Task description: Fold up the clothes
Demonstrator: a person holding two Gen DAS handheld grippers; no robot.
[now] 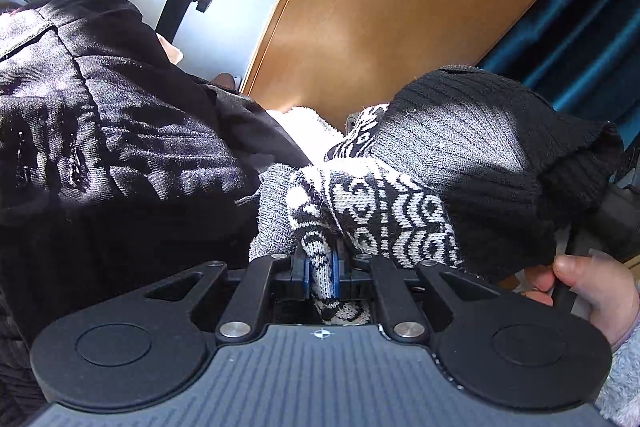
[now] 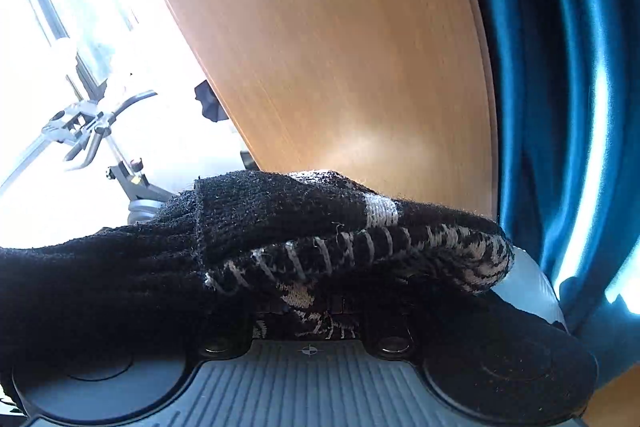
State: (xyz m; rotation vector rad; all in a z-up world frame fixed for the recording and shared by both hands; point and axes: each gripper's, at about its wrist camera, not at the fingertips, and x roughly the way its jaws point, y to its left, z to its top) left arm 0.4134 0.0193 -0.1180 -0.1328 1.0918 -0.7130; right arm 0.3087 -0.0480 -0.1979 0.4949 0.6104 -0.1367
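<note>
Here the knit garment [image 2: 280, 227] hides the right claw [image 2: 308, 311].

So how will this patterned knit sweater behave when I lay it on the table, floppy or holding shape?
Likely floppy: the patterned knit sweater bunches and droops around the left gripper. Its ribbed hem probably stretches. Over the right gripper it sags, so expect folds to slump.
</note>
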